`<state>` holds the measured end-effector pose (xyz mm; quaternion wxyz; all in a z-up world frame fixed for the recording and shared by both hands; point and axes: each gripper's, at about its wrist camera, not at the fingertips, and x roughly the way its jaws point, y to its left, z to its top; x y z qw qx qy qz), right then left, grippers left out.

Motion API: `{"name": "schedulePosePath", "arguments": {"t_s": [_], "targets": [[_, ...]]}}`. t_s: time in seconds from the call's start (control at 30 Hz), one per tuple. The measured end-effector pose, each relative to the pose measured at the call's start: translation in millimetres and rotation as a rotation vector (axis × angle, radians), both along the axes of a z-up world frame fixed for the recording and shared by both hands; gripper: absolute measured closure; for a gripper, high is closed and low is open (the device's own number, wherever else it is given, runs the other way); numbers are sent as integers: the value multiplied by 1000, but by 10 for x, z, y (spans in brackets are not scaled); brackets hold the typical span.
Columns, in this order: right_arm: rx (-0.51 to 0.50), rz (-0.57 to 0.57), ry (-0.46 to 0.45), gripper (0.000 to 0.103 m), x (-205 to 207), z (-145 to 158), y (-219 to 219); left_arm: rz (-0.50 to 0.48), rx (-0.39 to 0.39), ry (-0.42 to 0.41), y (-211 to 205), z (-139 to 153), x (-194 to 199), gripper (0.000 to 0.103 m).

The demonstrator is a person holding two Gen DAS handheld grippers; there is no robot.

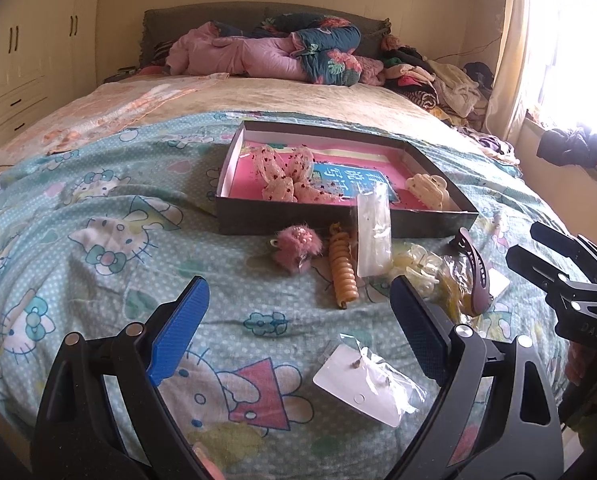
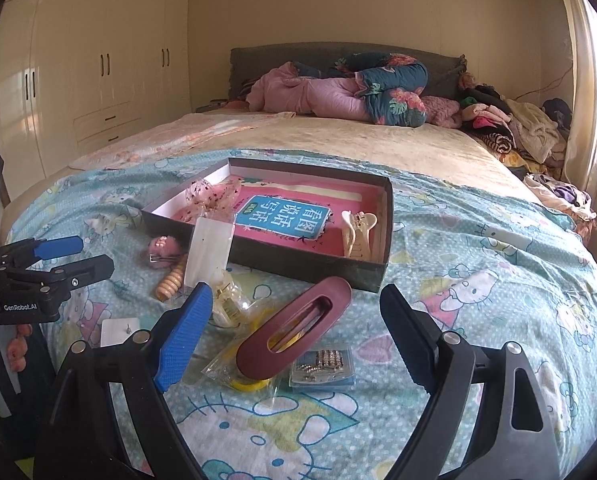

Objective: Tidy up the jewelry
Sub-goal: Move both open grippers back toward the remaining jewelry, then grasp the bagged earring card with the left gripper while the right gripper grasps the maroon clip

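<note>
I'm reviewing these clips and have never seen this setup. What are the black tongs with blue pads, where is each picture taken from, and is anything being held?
No robot: a person holds tongs in each hand, each carrying a forward-looking camera. The left tongs and right tongs are both open, holding nothing. On the cartoon-print bedspread sits a shallow dark cardboard box containing a cream claw clip. Outside it lie a maroon oval hair clip, an orange spiral hair tie and a white earring card in plastic.
</note>
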<state>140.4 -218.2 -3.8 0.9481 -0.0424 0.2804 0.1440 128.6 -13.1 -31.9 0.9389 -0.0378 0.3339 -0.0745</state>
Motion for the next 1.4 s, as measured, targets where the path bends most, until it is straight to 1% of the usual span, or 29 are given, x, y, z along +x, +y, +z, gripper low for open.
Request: {"name": "schedulePosePath", "arguments": {"t_s": [0.2, 0.4, 0.5, 0.63, 0.8, 0.83, 0.87, 0.9, 0.93, 0.97, 1.03, 1.07, 1.13, 1.17, 1.2, 1.27, 1.3, 1.33, 1.4], "targets": [[5, -12, 21, 20, 16, -81, -71, -33, -24, 64, -122, -152, 9, 20], [30, -33, 53, 20, 91, -181, -172, -58, -15, 131, -274, -333, 17, 20], [50, -39, 81, 20, 157, -236, -211, -43, -7, 153, -292, -365, 35, 20], [75, -47, 113, 20, 258, -282, -212, -8, -5, 207, -304, -466, 57, 20], [78, -50, 146, 20, 401, -342, -130, 16, 11, 229, -337, -509, 78, 20], [82, -54, 158, 20, 437, -364, -121, 16, 18, 233, -353, -518, 77, 22], [93, -57, 170, 20, 470, -380, -122, 15, 25, 233, -366, -523, 70, 29], [102, -63, 184, 23, 504, -403, -121, 11, 28, 232, -381, -522, 67, 34], [105, -73, 202, 27, 544, -430, -118, 7, 31, 229, -393, -518, 58, 44], [115, -74, 220, 28, 575, -453, -121, 3, 32, 228, -403, -516, 52, 47], [130, -70, 253, 35, 624, -502, -100, -10, 34, 230, -433, -515, 48, 50], [132, -67, 262, 38, 639, -517, -84, -16, 33, 227, -441, -510, 41, 54], [126, -61, 265, 48, 641, -531, -50, -28, 20, 220, -446, -492, 34, 56], [118, -60, 260, 50, 633, -528, -37, -37, 14, 216, -448, -483, 31, 57], [114, -59, 251, 55, 620, -520, -31, -42, 8, 213, -449, -479, 27, 57], [117, -55, 239, 63, 600, -491, -42, -54, -6, 202, -448, -457, 15, 58], [121, -55, 236, 73, 592, -481, -58, -57, -10, 198, -446, -449, 11, 58], [126, -57, 234, 77, 582, -473, -80, -62, -18, 193, -446, -436, 7, 58], [138, -64, 234, 80, 564, -463, -134, -67, -26, 185, -440, -419, 5, 58]]}}
